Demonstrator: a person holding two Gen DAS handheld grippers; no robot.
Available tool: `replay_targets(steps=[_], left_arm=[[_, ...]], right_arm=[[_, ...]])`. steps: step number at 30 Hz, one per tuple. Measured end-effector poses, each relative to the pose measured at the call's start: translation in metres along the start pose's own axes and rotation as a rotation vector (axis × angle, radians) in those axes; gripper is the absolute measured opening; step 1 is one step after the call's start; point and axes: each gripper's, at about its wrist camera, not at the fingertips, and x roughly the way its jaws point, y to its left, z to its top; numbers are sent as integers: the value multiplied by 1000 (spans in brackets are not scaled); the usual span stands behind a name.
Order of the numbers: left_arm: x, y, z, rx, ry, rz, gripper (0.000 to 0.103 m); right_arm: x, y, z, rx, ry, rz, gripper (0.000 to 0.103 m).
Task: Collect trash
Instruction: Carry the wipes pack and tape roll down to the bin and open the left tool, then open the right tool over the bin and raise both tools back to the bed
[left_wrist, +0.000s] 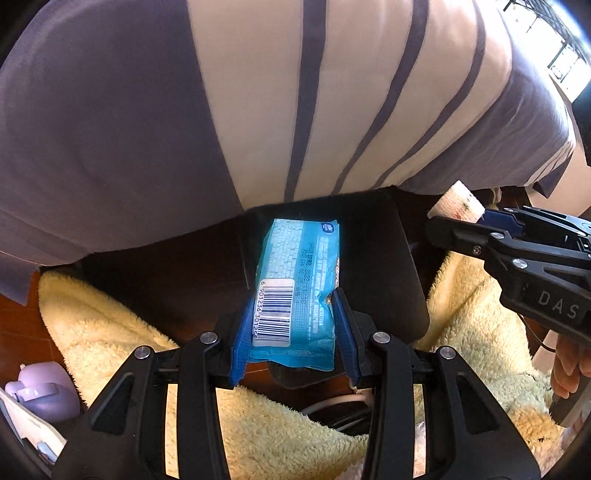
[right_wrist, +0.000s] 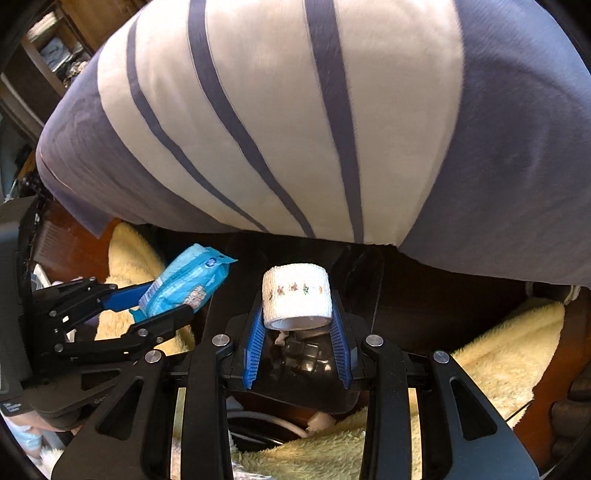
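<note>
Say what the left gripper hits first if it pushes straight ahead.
Probably the person's striped shirt, which fills the view ahead of the left gripper. The blue wipes packet held in its fingers would touch first. A dark panel lies just below that line; depth is unclear.

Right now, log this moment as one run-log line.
left hand-held gripper: shut on blue wet-wipes pack | right hand-held gripper: shut on bandage roll | both above black bin

We see our left gripper (left_wrist: 293, 325) and right gripper (right_wrist: 297, 334) as matte black linkages with silver screw heads and ribbed blue pads (left_wrist: 240, 347); white "DAS" lettering marks one. Our shirt (left_wrist: 258, 92) is cream with slate stripes.
</note>
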Motion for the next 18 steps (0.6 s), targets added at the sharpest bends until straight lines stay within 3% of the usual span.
replay_targets(steps=[12,14,16,18], left_arm=[[19,6,6,0,66,-43,40],[17,6,7,-5,68,-46,41],[16,6,6,-10,67,-48,47],[12,7,6,-13,61,-46,53]], right_arm=[[20,-4,1,16,61,11,36],[18,-7,4,21,59,11,40],[16,-8,5,27,49,12,55],[11,-9,5,34,35,7,55]])
